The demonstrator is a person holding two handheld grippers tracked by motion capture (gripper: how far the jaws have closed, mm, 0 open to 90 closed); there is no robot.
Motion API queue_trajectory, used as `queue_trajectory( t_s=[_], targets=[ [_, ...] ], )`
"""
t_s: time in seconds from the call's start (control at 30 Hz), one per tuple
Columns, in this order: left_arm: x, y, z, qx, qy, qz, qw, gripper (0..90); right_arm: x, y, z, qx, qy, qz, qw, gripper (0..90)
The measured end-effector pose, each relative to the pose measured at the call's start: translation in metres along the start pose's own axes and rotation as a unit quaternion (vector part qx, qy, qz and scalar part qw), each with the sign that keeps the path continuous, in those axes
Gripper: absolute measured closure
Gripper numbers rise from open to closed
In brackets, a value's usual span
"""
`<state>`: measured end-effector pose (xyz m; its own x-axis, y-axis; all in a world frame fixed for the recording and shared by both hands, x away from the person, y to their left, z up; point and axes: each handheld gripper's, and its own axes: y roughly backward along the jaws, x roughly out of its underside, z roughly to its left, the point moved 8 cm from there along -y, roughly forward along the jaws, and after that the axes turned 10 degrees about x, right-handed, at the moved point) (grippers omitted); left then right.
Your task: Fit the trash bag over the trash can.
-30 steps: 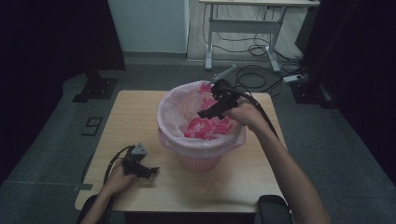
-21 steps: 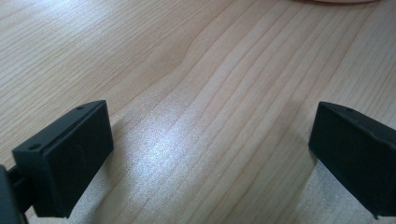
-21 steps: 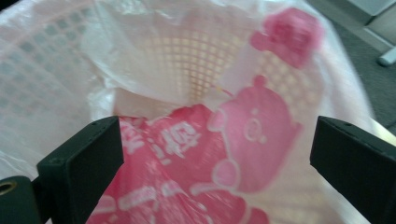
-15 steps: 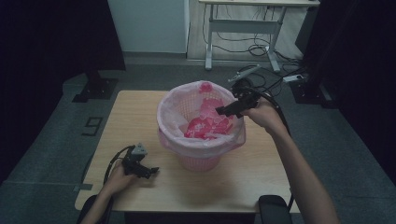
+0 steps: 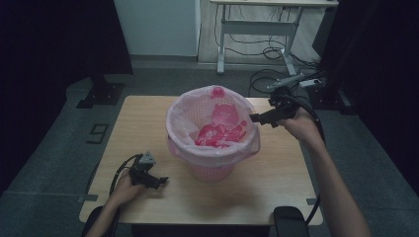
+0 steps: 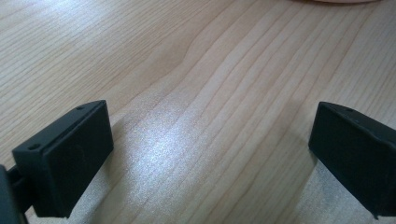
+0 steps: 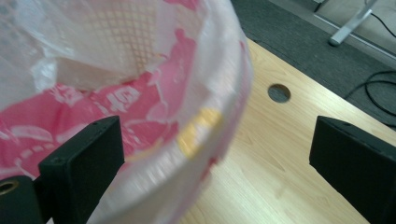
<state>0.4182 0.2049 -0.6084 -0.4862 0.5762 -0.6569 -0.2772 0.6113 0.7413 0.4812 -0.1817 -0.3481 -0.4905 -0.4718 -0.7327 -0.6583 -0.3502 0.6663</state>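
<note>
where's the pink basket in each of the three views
High view: pink basket stands mid-table, between the grippers.
Left gripper view: a sliver of its base at the top edge.
Right gripper view: its bag-lined rim covers the left and centre.
Shared landmark: the wooden table.

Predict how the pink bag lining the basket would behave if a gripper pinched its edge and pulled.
The pink bag looks thin and crinkled, so probably floppy and light. Folded over the basket rim, it may slip off or lift the mesh basket.
</note>
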Motion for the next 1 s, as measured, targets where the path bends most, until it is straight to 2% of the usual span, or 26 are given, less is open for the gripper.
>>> queue_trajectory(
  t_s=[0.23, 0.47, 0.77, 1.0],
  targets=[
    [0.0, 0.0, 0.0, 0.0, 0.001, 0.0, 1.0, 0.0, 0.022, 0.002, -0.017, 0.02, -0.015, -0.005, 0.9997, 3.5],
    [0.0, 0.0, 0.0, -0.001, 0.001, 0.0, 1.0, 0.0, 0.045, -0.003, -0.024, 0.028, -0.028, -0.006, 0.9992, 3.4],
    [0.0, 0.0, -0.001, -0.001, 0.004, -0.002, 1.0, 0.0, 0.075, -0.024, -0.02, 0.03, -0.029, 0.012, 0.9991, 0.0],
    [0.0, 0.0, 0.0, -0.001, 0.003, -0.002, 1.0, 0.0, 0.093, -0.043, -0.014, 0.025, -0.032, 0.005, 0.9992, 0.0]
  ],
)
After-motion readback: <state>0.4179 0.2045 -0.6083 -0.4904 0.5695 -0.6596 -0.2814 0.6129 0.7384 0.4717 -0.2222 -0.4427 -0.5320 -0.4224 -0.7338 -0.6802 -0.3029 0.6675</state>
